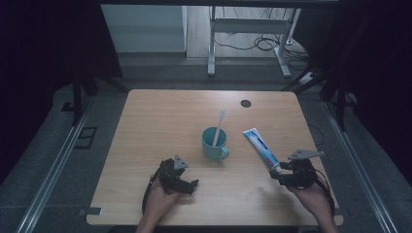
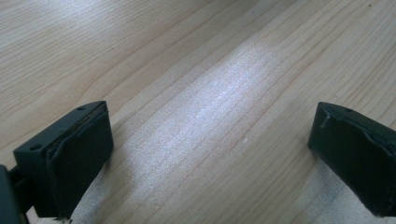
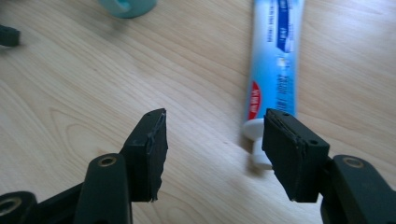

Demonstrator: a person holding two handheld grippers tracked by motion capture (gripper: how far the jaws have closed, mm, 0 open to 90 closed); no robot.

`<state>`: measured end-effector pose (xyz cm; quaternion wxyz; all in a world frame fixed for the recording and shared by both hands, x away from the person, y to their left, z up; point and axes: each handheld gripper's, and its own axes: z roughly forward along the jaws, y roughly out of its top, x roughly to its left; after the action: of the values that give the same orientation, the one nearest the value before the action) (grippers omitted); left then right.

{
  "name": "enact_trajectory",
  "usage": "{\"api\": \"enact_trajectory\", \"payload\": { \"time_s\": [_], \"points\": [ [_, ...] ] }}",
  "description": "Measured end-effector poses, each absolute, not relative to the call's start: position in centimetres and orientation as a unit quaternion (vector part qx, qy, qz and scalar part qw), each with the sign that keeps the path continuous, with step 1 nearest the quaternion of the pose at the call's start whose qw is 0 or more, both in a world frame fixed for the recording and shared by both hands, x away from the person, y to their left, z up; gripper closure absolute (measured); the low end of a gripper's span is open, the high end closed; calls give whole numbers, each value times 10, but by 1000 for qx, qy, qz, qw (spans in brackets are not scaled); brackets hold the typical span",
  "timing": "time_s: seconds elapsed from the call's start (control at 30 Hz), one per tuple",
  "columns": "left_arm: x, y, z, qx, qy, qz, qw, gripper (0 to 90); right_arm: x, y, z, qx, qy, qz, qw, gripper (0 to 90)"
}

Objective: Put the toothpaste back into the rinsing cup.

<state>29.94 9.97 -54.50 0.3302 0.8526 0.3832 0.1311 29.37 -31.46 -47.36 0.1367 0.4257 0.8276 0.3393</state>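
Note:
A teal mug (image 1: 214, 143) stands at the table's middle with a white toothbrush (image 1: 219, 124) leaning in it. To its right lies a blue-and-white toothpaste tube (image 1: 261, 147), its white cap (image 3: 257, 140) pointing to the near side. My right gripper (image 1: 279, 172) hovers just in front of that cap, open, with bare wood between its jaws (image 3: 215, 149); the cap sits close beside one jaw, outside the gap. My left gripper (image 1: 187, 182) rests low at the near left of the mug, open wide over the wooden table (image 2: 210, 154) and holding nothing.
The wooden table (image 1: 160, 121) has a small black round hole (image 1: 246, 103) near its back right. Beyond the far edge stand a metal desk frame (image 1: 212, 48) and floor cables (image 1: 265, 43). Metal rails run along both sides of the table.

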Motion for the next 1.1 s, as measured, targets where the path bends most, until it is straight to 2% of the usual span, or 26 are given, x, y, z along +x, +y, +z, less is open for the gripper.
{"api": "enact_trajectory", "payload": {
  "time_s": [0.57,1.1],
  "points": [
    [299,100,-545,853,383,131,330,0,326,-319,-482,443,843,281,117,374],
    [299,100,-545,853,383,131,329,0,359,-311,-481,455,857,232,70,377]
  ]
}}
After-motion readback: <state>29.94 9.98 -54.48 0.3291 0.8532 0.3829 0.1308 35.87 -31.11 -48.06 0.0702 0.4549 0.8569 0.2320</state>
